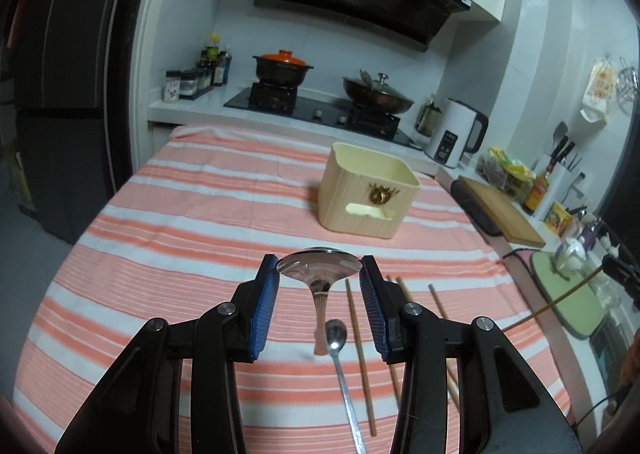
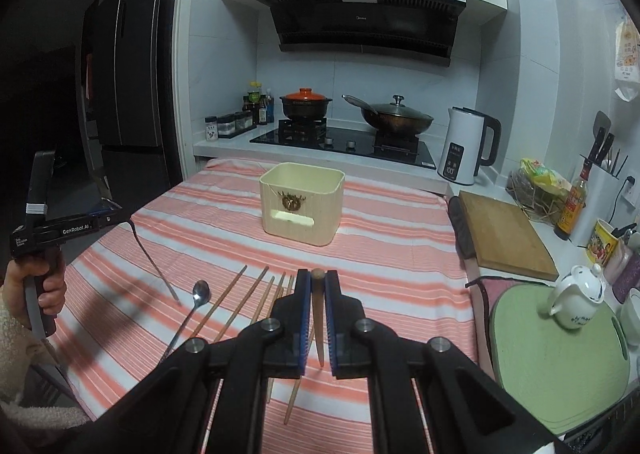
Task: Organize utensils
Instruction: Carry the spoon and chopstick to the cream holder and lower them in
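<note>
A cream utensil box (image 1: 368,190) stands on the striped cloth; it also shows in the right wrist view (image 2: 302,208). My left gripper (image 1: 320,270) is shut on the bowl of a large metal spoon (image 1: 318,268), its handle hanging down above the cloth. A slim metal spoon (image 1: 338,354) (image 2: 198,294) and several wooden chopsticks (image 1: 360,354) (image 2: 240,304) lie on the cloth below. My right gripper (image 2: 317,280) is shut on a single wooden chopstick (image 2: 318,310), held above the cloth in front of the box.
The table with its striped cloth (image 2: 380,254) meets a stove counter with a clay pot (image 2: 305,102), a wok (image 2: 396,118) and a white kettle (image 2: 466,146). At right are a wooden cutting board (image 2: 506,238), a green mat with a teapot (image 2: 576,296) and bottles.
</note>
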Action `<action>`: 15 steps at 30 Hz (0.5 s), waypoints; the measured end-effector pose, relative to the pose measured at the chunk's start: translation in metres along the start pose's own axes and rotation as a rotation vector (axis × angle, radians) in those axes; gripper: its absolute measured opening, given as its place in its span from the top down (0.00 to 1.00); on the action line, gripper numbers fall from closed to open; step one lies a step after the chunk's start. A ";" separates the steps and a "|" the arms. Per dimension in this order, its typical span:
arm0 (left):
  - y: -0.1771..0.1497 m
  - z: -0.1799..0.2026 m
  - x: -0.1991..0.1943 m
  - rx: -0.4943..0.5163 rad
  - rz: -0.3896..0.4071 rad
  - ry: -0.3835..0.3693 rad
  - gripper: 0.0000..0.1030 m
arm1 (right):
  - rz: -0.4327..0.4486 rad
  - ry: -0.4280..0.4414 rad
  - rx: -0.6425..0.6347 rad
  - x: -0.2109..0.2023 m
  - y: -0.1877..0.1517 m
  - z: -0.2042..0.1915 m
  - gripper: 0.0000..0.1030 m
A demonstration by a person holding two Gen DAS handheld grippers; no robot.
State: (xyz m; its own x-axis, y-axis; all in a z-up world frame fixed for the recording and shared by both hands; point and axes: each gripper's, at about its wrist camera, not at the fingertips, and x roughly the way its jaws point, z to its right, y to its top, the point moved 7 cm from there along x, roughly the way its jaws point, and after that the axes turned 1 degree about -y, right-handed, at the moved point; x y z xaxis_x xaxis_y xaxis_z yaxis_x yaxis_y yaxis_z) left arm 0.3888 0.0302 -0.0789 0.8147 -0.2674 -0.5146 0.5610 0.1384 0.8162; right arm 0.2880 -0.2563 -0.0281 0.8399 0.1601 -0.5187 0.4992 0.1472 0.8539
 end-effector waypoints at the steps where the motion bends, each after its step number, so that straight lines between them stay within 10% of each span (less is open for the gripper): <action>1: 0.001 0.000 -0.002 -0.002 0.001 -0.004 0.60 | 0.007 0.008 0.004 -0.001 0.004 -0.001 0.93; 15: 0.063 0.029 -0.007 -0.020 -0.062 -0.143 0.60 | 0.034 0.162 0.058 0.014 0.072 -0.012 0.93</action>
State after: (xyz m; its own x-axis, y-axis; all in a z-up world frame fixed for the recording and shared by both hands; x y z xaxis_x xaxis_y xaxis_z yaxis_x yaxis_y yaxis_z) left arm 0.4144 0.0131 -0.0170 0.7499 -0.4086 -0.5203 0.6138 0.1363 0.7776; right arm 0.3337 -0.2319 0.0257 0.8134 0.3199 -0.4859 0.4867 0.0832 0.8696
